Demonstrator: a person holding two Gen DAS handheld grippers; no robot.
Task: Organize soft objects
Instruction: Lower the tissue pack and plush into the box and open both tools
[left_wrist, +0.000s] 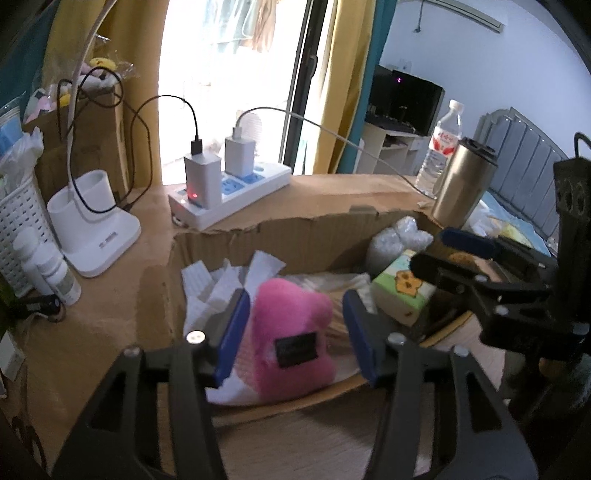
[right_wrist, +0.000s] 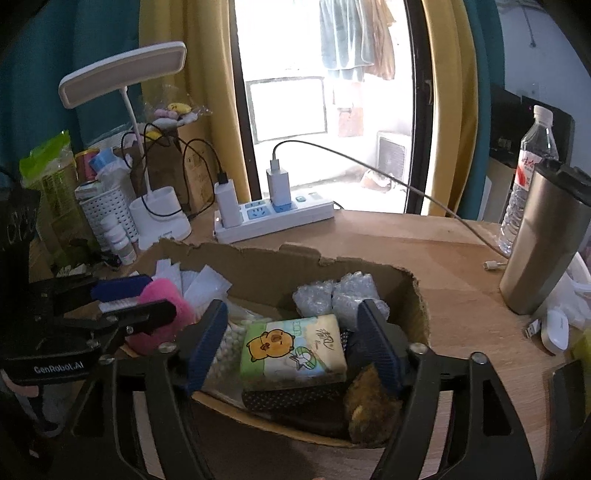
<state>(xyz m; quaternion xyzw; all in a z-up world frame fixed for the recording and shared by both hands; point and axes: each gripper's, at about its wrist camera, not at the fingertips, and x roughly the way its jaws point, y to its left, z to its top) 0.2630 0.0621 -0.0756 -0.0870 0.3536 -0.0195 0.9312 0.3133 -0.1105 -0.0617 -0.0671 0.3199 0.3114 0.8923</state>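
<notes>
A low cardboard box (left_wrist: 306, 236) (right_wrist: 280, 266) on the wooden desk holds soft things. A pink plush toy (left_wrist: 291, 332) (right_wrist: 162, 314) with a black label lies at its left end on white cloths (left_wrist: 221, 284). My left gripper (left_wrist: 295, 321) is open, its blue pads on either side of the plush, the left pad close to it. My right gripper (right_wrist: 291, 339) is open around a tissue pack (right_wrist: 291, 350) (left_wrist: 402, 291) with a cartoon print. A brown plush (right_wrist: 369, 402) lies by its right finger. Bubble-wrap bundles (right_wrist: 336, 295) sit at the back.
A white power strip (right_wrist: 273, 218) (left_wrist: 229, 195) with chargers and cables lies behind the box. A desk lamp base (left_wrist: 92, 229), white basket (right_wrist: 107, 214) and small bottles (left_wrist: 48, 269) stand left. A steel tumbler (right_wrist: 543, 240) and water bottle (right_wrist: 528, 177) stand right.
</notes>
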